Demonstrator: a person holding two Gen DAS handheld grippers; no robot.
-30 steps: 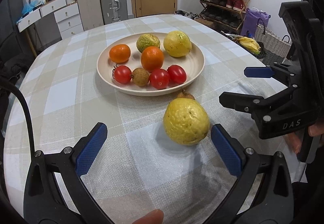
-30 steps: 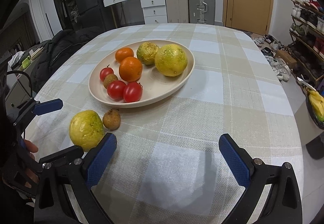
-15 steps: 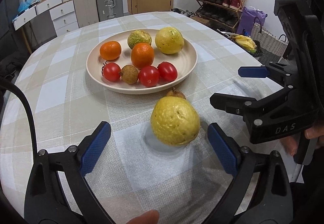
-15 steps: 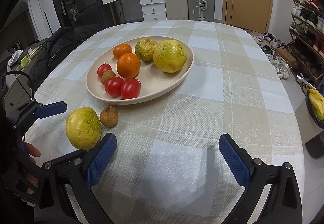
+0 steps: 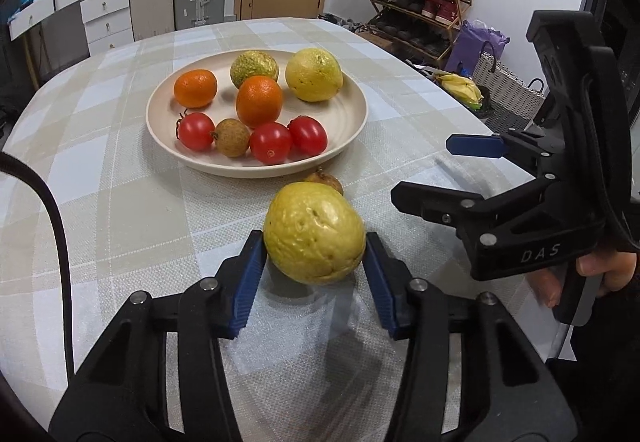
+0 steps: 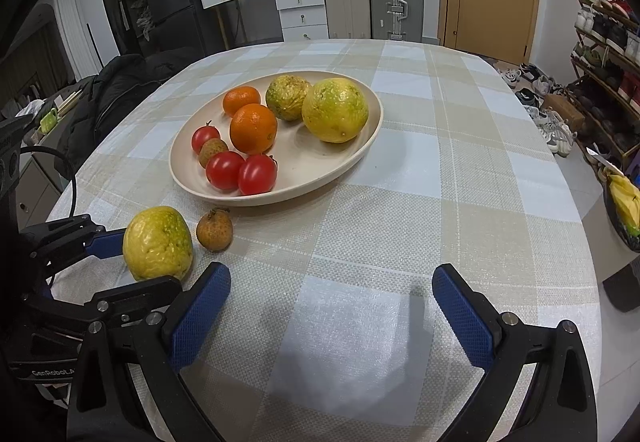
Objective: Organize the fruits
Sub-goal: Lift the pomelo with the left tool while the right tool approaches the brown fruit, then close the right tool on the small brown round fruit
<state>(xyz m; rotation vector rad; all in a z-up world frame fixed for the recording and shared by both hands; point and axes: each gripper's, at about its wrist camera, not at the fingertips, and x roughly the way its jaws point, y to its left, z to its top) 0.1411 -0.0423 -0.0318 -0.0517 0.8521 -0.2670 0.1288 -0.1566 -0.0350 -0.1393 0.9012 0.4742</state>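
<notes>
done: seven fruits are set on the round beige plate (image 5: 356,122), upper centre | left gripper (image 5: 314,262): jaws just closed onto the dimpled yellow-green fruit (image 5: 314,232) on the checked desk (image 5: 120,222), lower centre | right gripper (image 6: 332,306): jaws wide, empty | left: this fruit and the small brown fruit (image 6: 215,229)

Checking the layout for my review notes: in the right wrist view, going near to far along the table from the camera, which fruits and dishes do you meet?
Large yellow fruit held in the left tool → small brown fruit → plate, near rim first → red tomatoes → oranges → two yellow-green fruits at the back.
</notes>
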